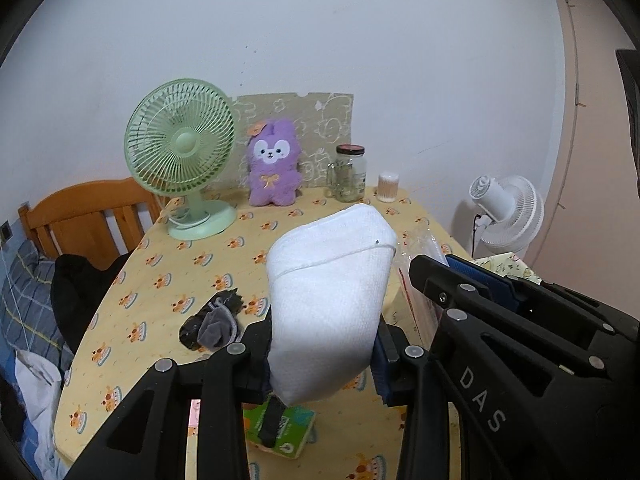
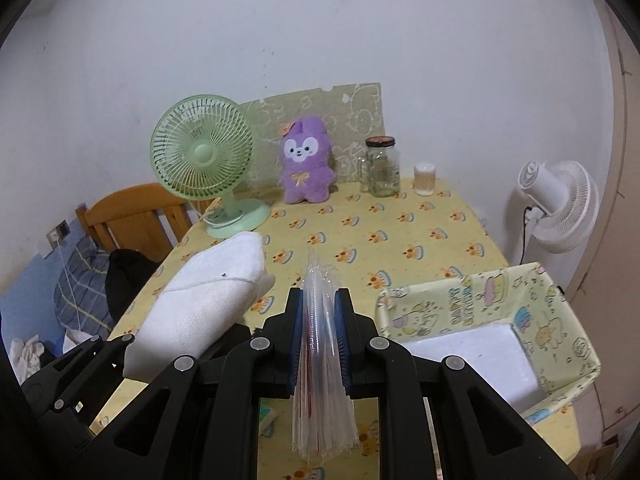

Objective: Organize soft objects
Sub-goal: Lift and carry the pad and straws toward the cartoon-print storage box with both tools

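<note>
The left gripper [image 1: 320, 360] has its fingers clamped on a folded white towel [image 1: 328, 280], centre frame above the tabletop [image 1: 160, 272]. The right gripper [image 2: 319, 340] pinches a clear plastic bag [image 2: 320, 360] flat. The fabric bin [image 2: 492, 320] waits at lower right. The bag's mouth looks closed, so the towel could jam or slip, falling near the socks [image 1: 216, 324].

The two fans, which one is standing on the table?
The mint-green plastic desk fan. Its round base sits on the yellow patterned tablecloth beside the purple plush bunny. The white fan stands off the table's right edge.
</note>
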